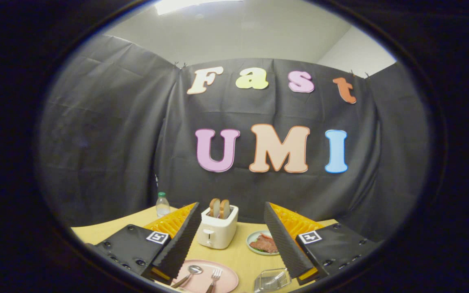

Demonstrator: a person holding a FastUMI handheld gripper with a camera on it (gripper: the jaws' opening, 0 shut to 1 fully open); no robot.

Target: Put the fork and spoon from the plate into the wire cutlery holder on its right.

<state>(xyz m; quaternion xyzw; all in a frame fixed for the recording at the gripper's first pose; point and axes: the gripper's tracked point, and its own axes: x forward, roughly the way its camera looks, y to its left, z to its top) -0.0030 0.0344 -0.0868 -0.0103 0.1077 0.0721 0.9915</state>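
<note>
The claw (232, 228) hangs wide open above a pale wooden bench (96, 232); below its fingers a pink plate (228, 279) carries the spoon (189, 273) and fork (214, 278); the wire holder (272, 280) sits beside the plate; a white toaster (218, 232) stands ahead before the black cloth wall.

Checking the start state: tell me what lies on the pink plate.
On the pink plate lie a spoon and a fork, side by side, spoon on the left. The open gripper hovers above; the plate's near edge is out of sight.
</note>
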